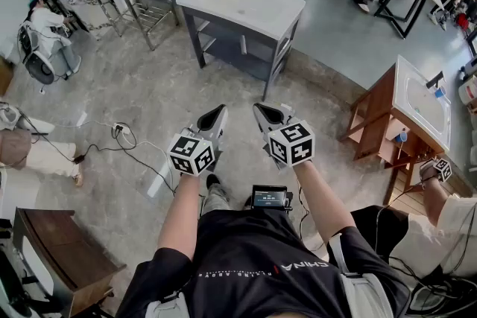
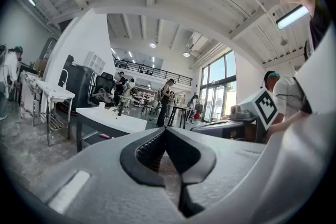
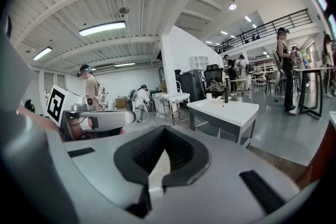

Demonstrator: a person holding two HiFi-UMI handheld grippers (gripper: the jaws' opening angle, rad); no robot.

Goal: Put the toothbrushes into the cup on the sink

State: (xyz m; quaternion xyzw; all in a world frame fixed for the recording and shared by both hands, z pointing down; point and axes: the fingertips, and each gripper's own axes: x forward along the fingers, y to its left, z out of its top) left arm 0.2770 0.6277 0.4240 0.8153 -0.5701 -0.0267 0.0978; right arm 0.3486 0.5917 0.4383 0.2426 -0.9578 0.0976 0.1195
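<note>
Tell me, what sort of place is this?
Probably a big indoor workshop or test hall, not a home bathroom: a white washbasin on a grey metal frame and a wood-framed white basin stand loose on a polished grey floor, under a high white beamed ceiling.

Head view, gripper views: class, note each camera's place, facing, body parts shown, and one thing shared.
Head view: on head, steeply down at floor, sink table; arms, torso, left gripper, right gripper.
Left gripper view: on left gripper, forward toward sink table; own shut jaws.
Right gripper view: on right gripper, toward sink table; shut jaws.
Shared: sink table.
</note>
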